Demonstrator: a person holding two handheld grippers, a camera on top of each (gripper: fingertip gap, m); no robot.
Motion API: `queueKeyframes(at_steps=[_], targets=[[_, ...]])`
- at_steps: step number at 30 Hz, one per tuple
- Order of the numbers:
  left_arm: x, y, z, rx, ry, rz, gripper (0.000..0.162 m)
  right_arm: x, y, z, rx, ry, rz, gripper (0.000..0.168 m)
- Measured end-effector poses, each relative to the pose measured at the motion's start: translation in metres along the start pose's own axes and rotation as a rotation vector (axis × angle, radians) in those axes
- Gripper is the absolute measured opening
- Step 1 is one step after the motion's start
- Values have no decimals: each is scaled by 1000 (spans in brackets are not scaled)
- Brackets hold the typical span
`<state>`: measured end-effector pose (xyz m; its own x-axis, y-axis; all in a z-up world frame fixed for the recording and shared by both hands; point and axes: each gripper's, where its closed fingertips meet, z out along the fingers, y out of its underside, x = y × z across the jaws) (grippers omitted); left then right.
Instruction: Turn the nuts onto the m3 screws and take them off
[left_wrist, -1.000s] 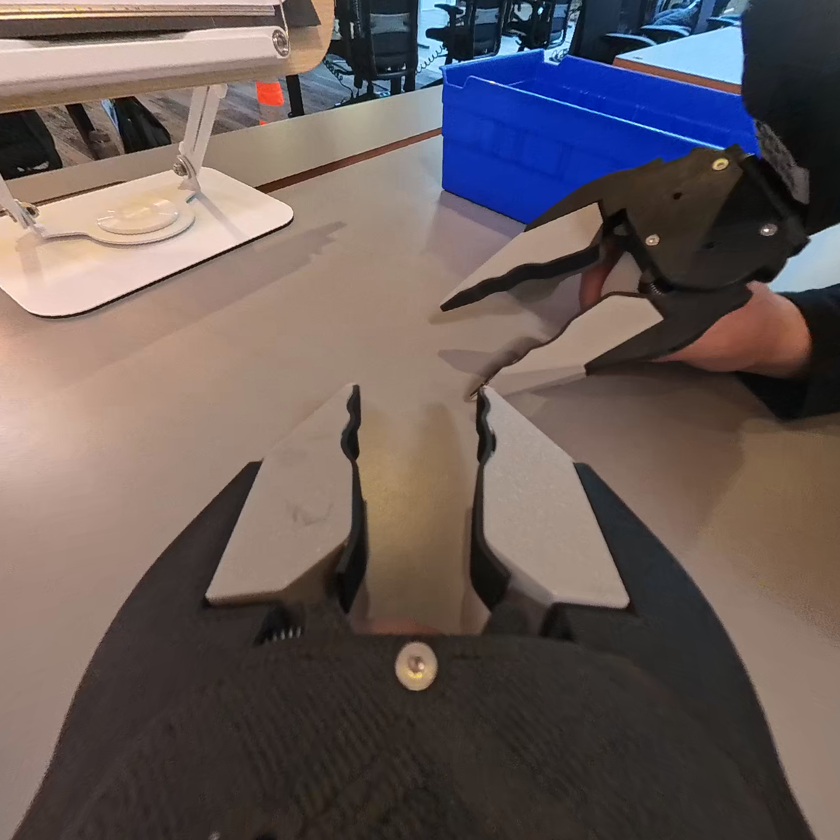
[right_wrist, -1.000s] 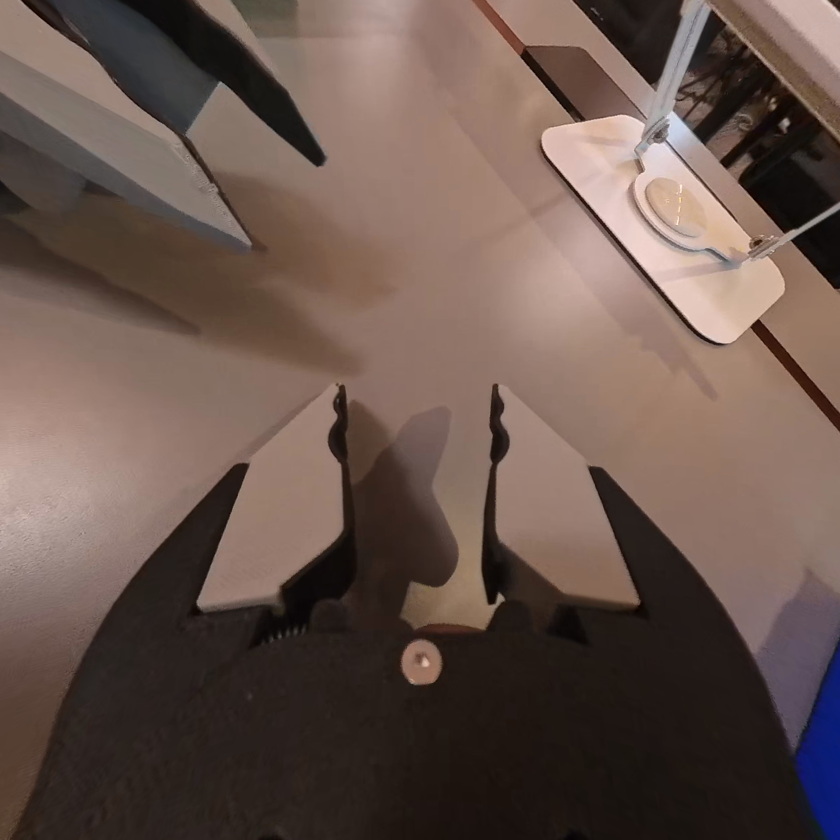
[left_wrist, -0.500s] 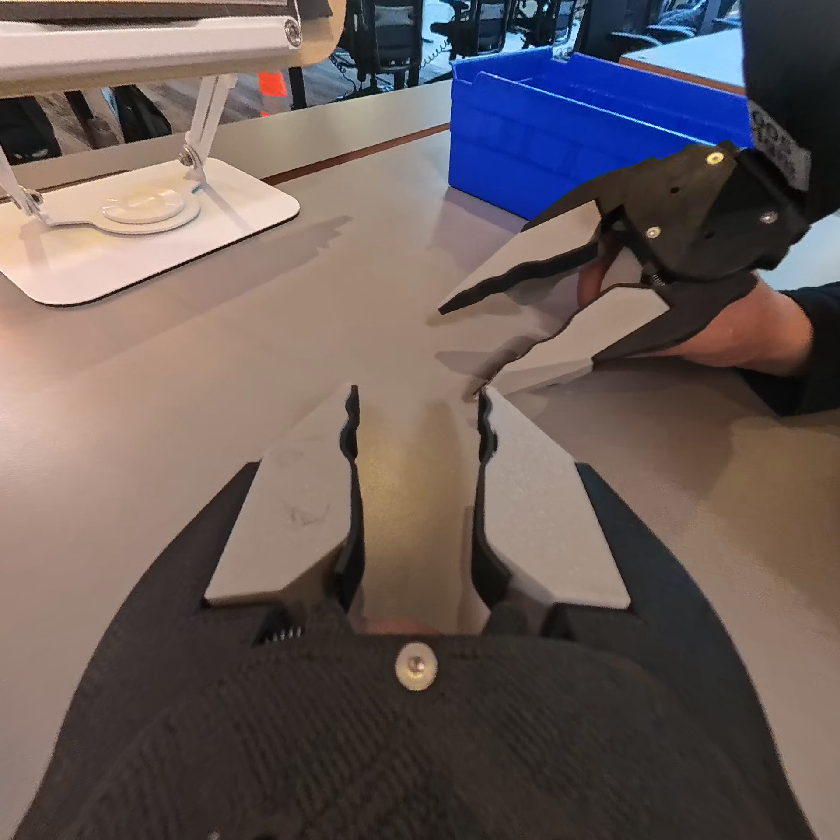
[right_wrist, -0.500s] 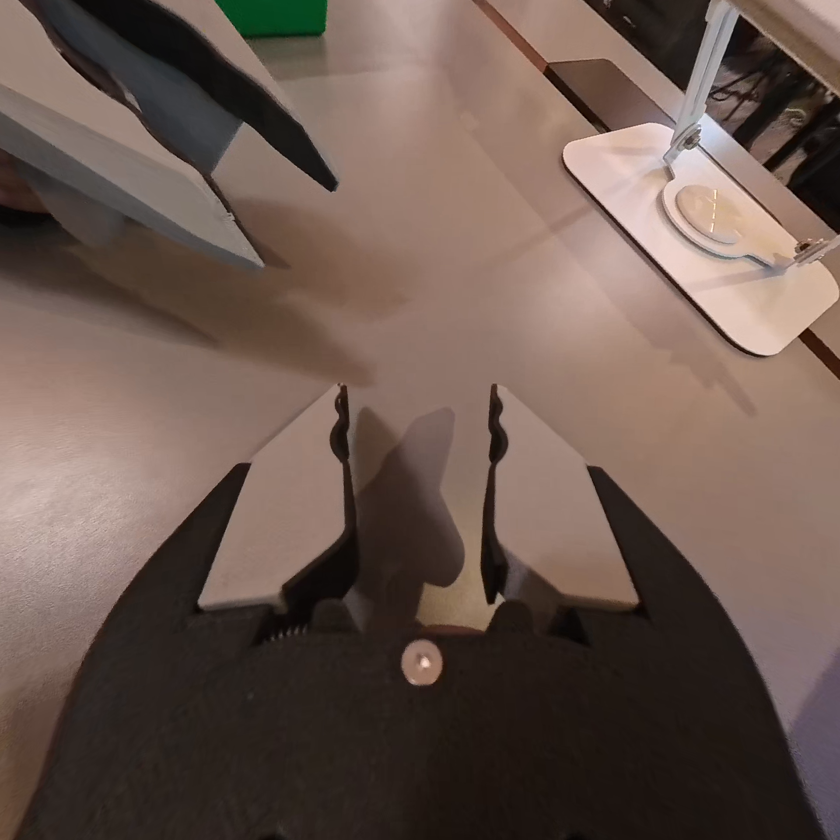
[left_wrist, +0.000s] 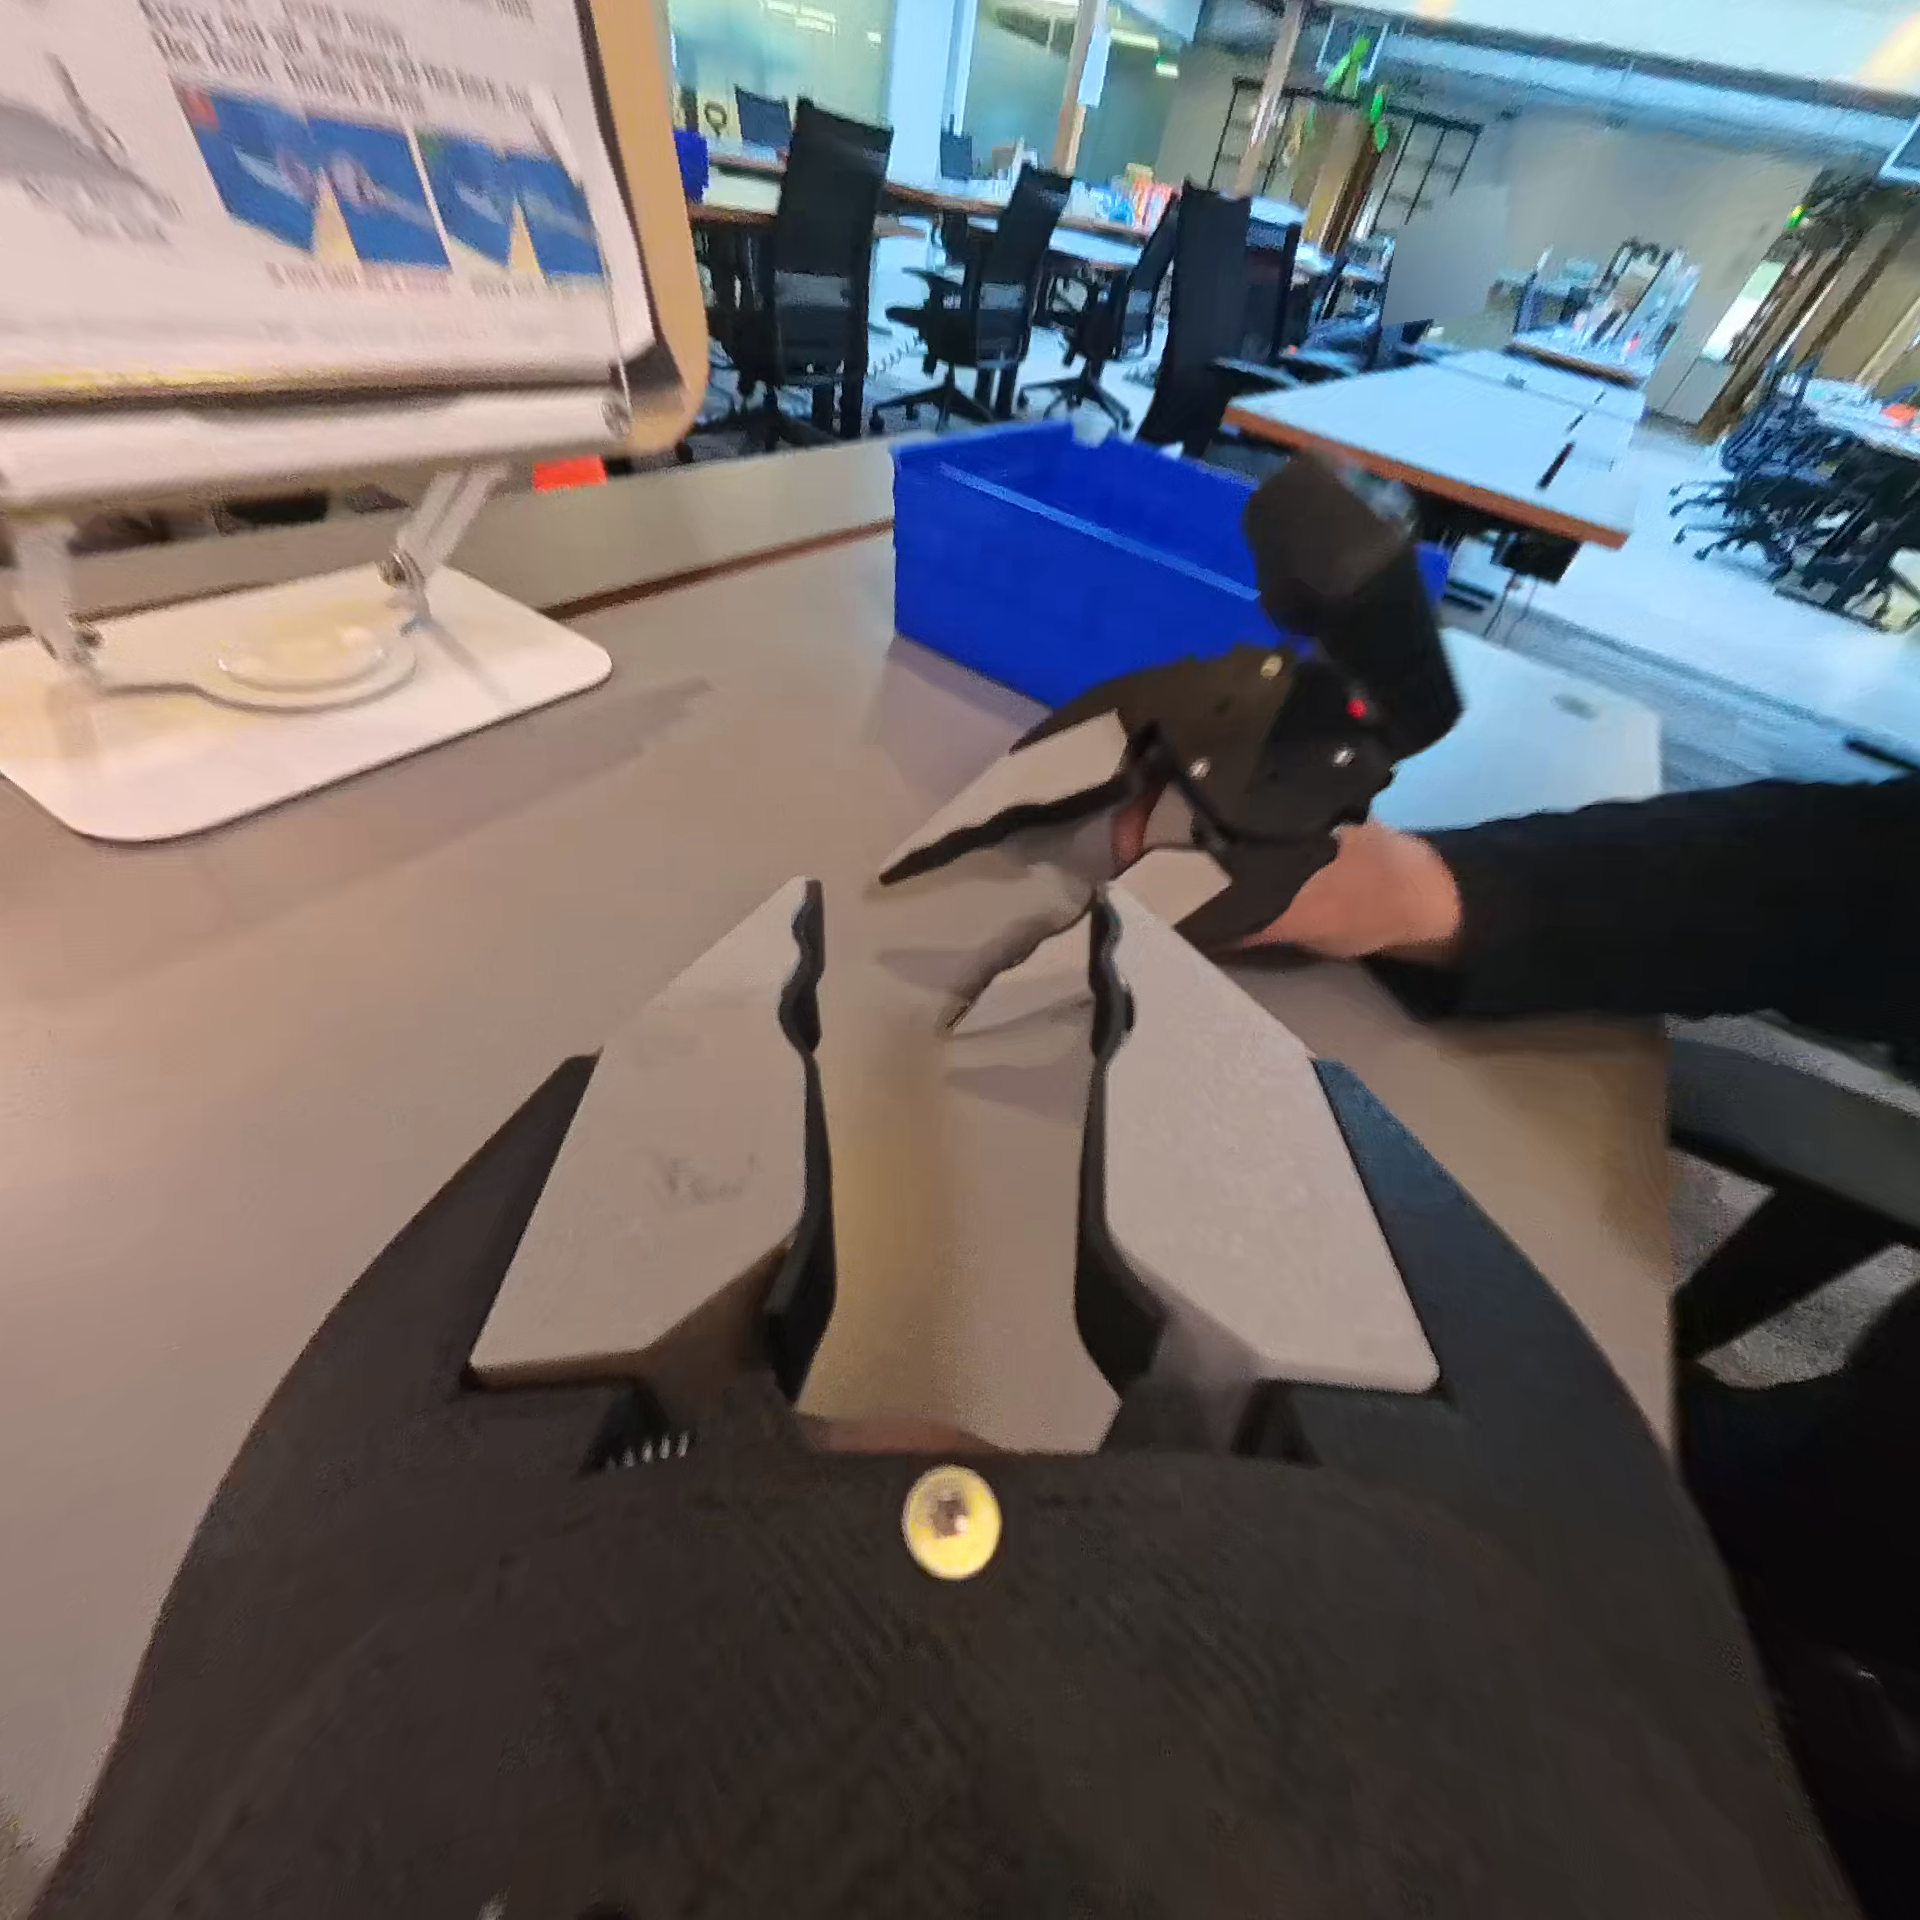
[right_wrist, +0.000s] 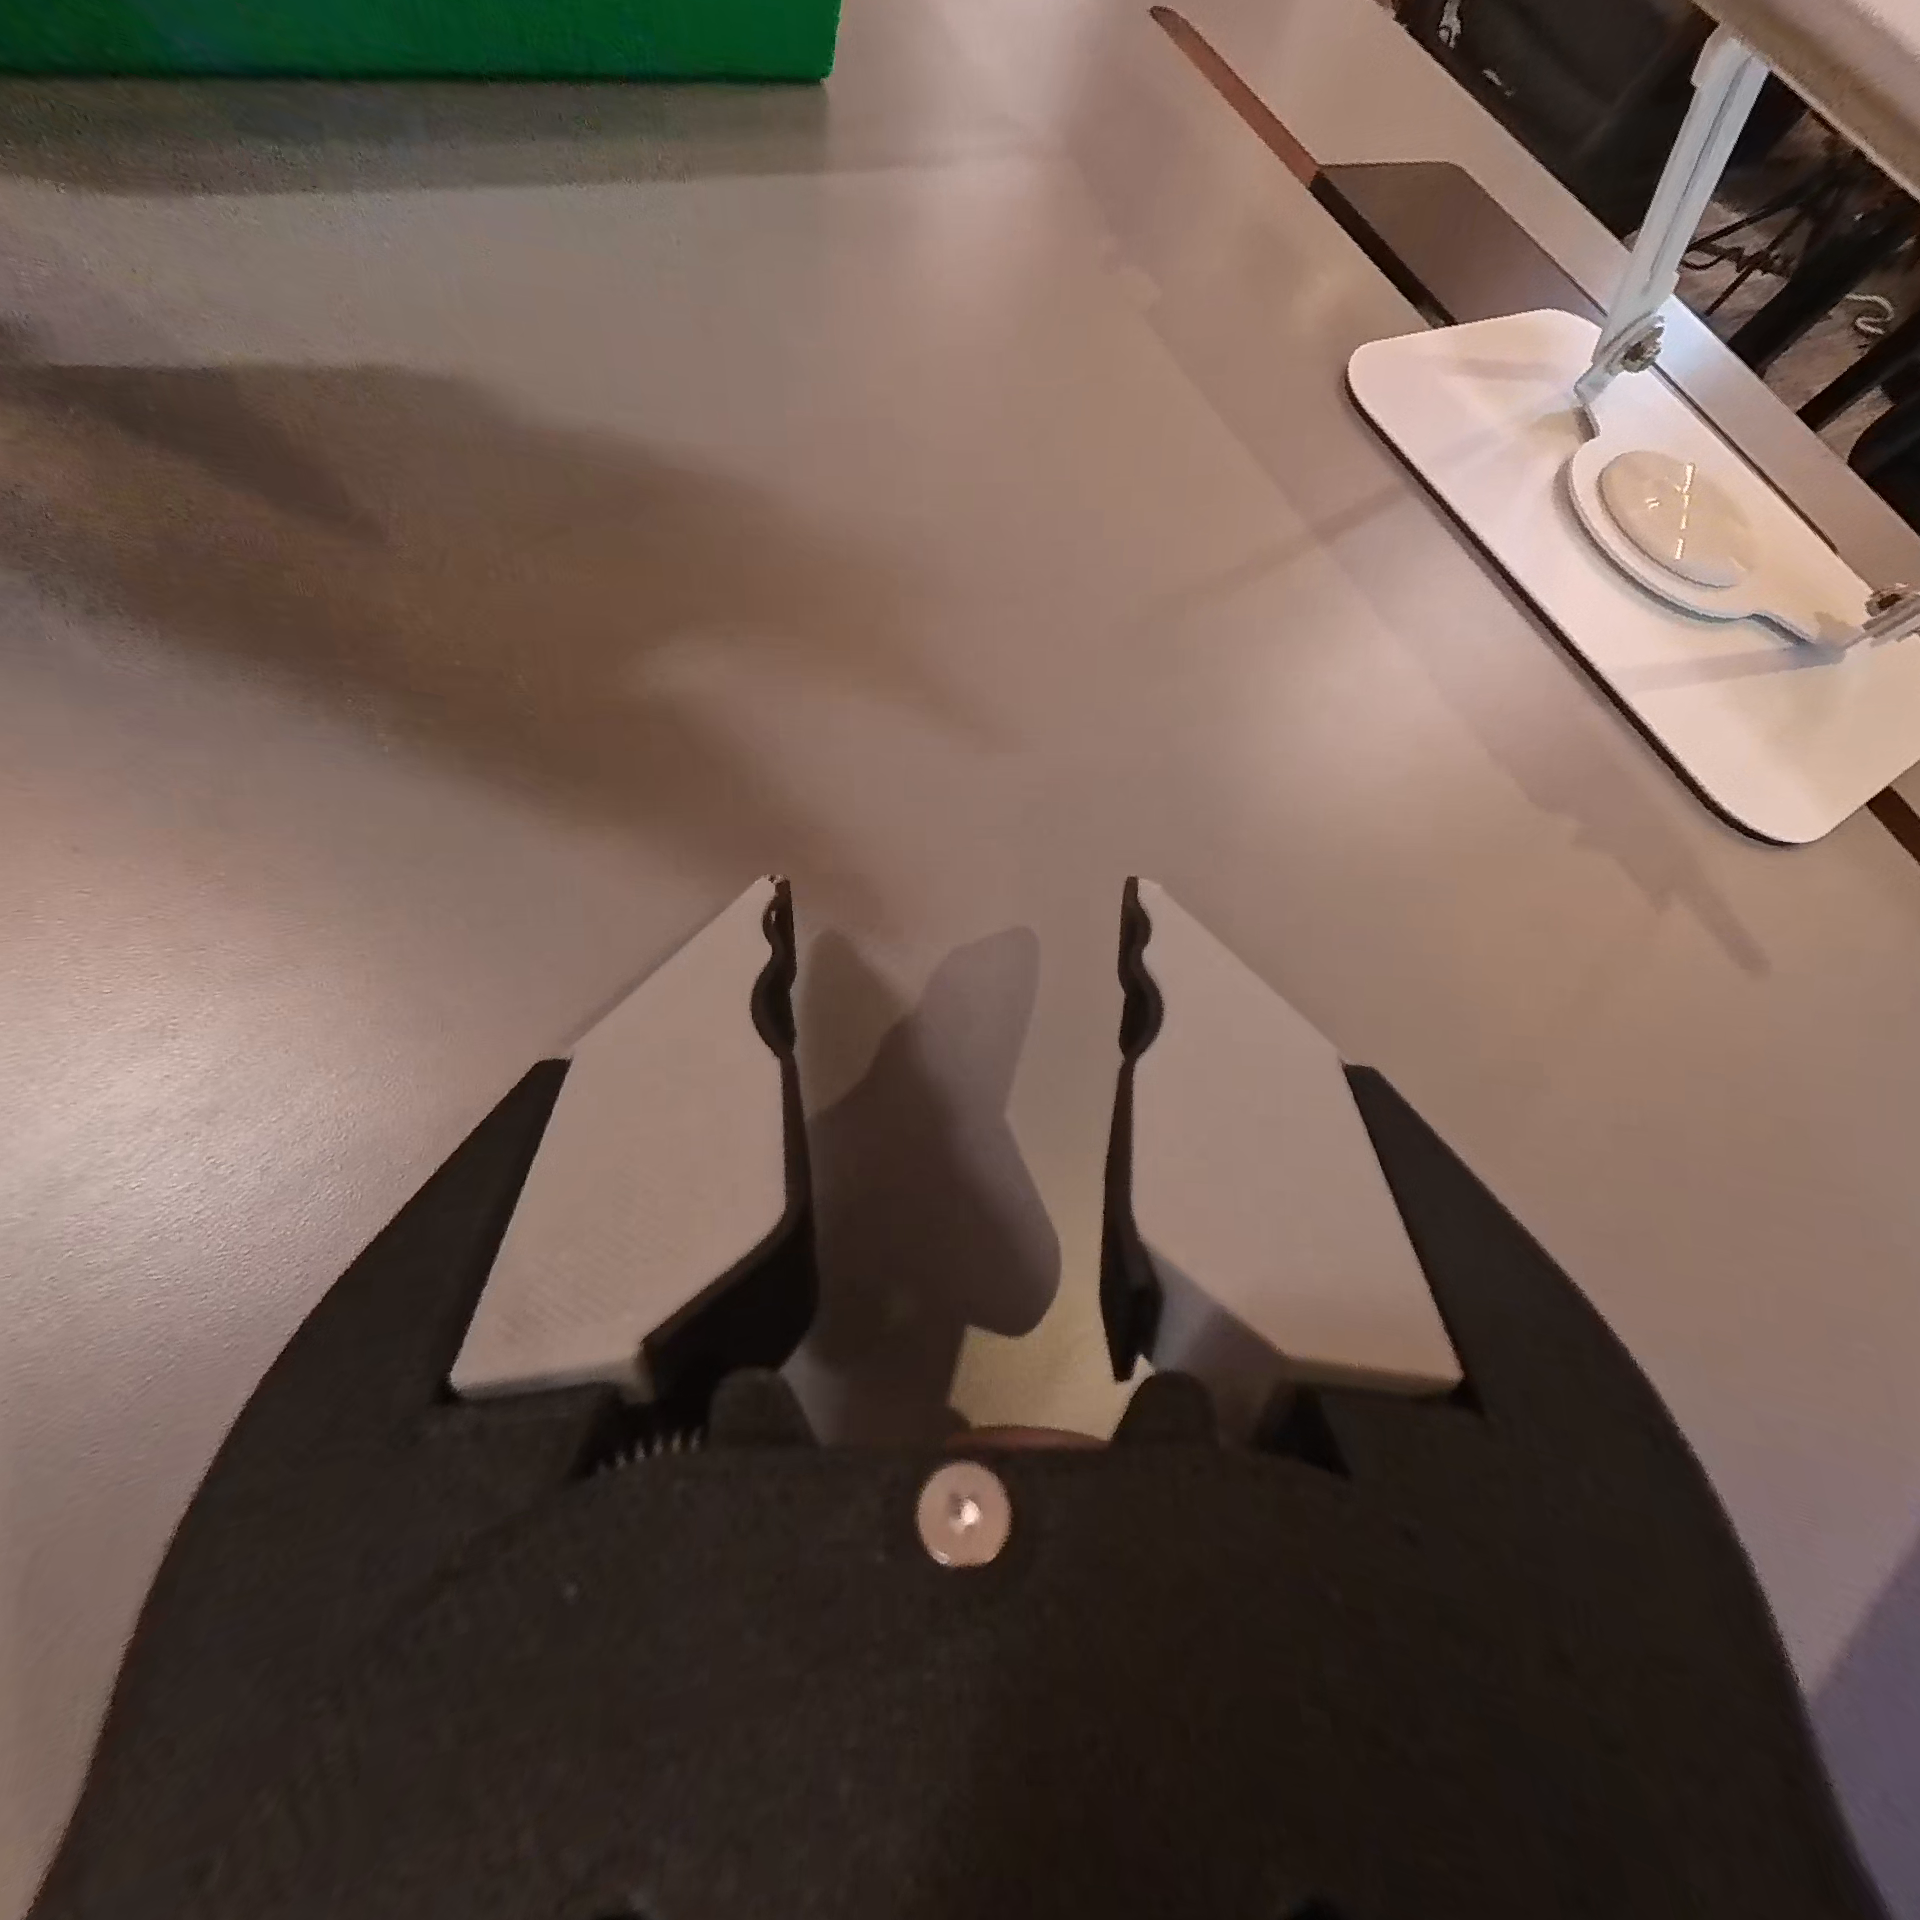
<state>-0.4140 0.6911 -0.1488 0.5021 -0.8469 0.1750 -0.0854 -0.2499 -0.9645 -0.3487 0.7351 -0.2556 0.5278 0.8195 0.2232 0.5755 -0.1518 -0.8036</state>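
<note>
No nut or screw shows in either view. My left gripper (left_wrist: 951, 920) is open and empty, raised over the grey table (left_wrist: 312, 1018). My right gripper (right_wrist: 954, 894) is open and empty, low over the grey table (right_wrist: 727, 520). It also shows in the left wrist view (left_wrist: 914, 951), held by a hand in a black sleeve, just beyond my left fingertips, its lower finger near the tabletop.
A blue bin (left_wrist: 1039, 561) stands behind the right gripper. A white stand (left_wrist: 260, 675) holding a printed page (left_wrist: 312, 187) is at the far left; its base shows in the right wrist view (right_wrist: 1662, 582). A green box (right_wrist: 416, 36) sits at the far edge. Office chairs and desks lie beyond. My hands' fingertips stand some 12 cm from each other.
My left gripper has tilted up and pulled back, so the room and the page come into view. In the right wrist view the left gripper has left the frame and a green box appears.
</note>
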Motion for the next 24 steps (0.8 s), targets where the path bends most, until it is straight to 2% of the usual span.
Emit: queueKeyframes(at_steps=[3,6,10,13,16,18,24], targets=[[-4,-45,-35,52,-23,11,51,1,1,0,-3,-10,18,60],[-32,-88,-79,85,-116,60,51,1,0,0,5,-20,31,60],[-102,-108,-132,8,-273,121,51,1,0,0,4,-20,30,60],[-160,-83,-156,-164,-322,113,48,2,0,0,0,-15,30,60],[-210,-62,-169,-261,-408,161,45,1,0,0,4,-15,28,60],[-225,-43,-166,-348,-379,214,40,1,-1,-1,10,-19,24,60],[-261,24,-150,-675,-275,381,41,2,-2,-1,17,2,18,60]])
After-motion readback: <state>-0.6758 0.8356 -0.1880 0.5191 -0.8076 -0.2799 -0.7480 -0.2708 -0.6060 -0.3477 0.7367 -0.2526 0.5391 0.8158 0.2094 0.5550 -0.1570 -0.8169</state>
